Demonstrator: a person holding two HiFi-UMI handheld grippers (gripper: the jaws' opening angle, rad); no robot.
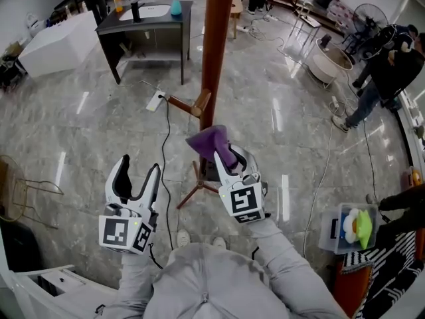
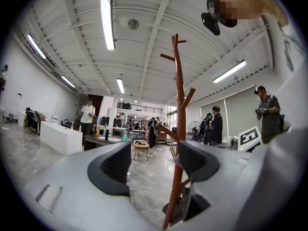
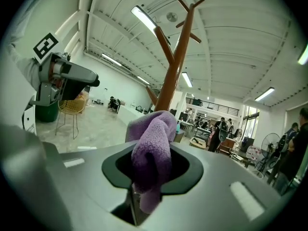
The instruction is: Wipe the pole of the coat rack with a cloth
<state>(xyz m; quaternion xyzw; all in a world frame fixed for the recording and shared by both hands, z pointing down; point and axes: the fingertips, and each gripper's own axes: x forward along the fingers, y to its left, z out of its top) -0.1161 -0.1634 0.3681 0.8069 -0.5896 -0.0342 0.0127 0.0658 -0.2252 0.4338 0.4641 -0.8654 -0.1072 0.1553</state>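
The brown wooden coat rack pole [image 1: 214, 45] rises through the middle of the head view, with a side peg [image 1: 189, 104] and tripod feet [image 1: 196, 188]. My right gripper [image 1: 226, 159] is shut on a purple cloth [image 1: 211, 143], held just in front of the pole's lower part. In the right gripper view the purple cloth [image 3: 153, 150] bulges from the jaws, the pole [image 3: 174, 64] right behind it. My left gripper [image 1: 137, 175] is open and empty, left of the rack. The left gripper view shows the pole [image 2: 179, 143] past the right finger [image 2: 198, 161].
A dark table [image 1: 147, 18] with bottles stands at the back left, and a white power strip [image 1: 155, 101] with cables lies on the marble floor. A wire chair [image 1: 20, 190] is at left. People [image 1: 385, 72] stand at right beside a bin of items [image 1: 350, 228].
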